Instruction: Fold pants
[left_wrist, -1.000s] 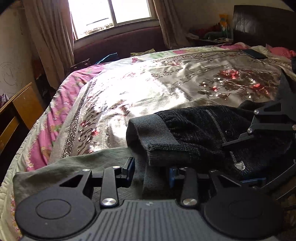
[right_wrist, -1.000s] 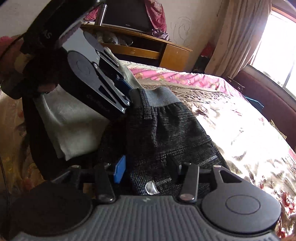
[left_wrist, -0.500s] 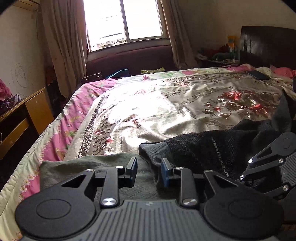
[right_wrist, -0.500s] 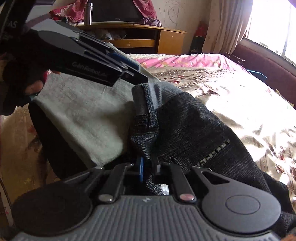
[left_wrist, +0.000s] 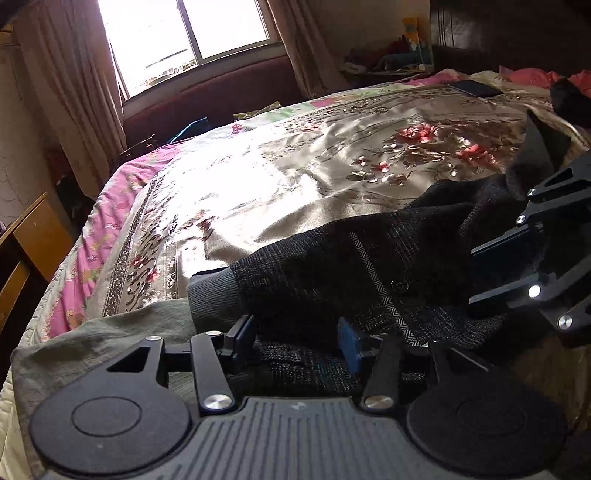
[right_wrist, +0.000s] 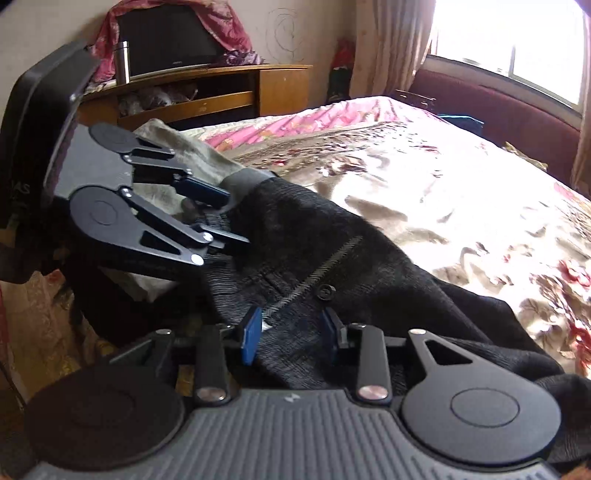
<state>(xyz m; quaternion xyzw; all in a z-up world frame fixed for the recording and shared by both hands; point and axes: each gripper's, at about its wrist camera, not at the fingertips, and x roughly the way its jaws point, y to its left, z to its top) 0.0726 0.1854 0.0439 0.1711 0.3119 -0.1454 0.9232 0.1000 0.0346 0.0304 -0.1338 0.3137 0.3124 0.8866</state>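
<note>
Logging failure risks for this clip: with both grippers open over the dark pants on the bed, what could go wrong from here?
1. Both the left gripper and right gripper stand open astride the pants, so a shallow re-grasp may catch only the top layer.
2. The grey-green cloth lies right under the waistband; the left gripper could pinch it too.
3. The satin bedspread looks slippery, so the fold may slide.

- The bedspread (left_wrist: 303, 177) lies bare toward 12 o'clock of the pants (left_wrist: 369, 266).
- At 3 o'clock, the right tongs (left_wrist: 491, 273) block passage.
- A wooden cabinet (left_wrist: 33, 240) flanks 9 o'clock.
</note>
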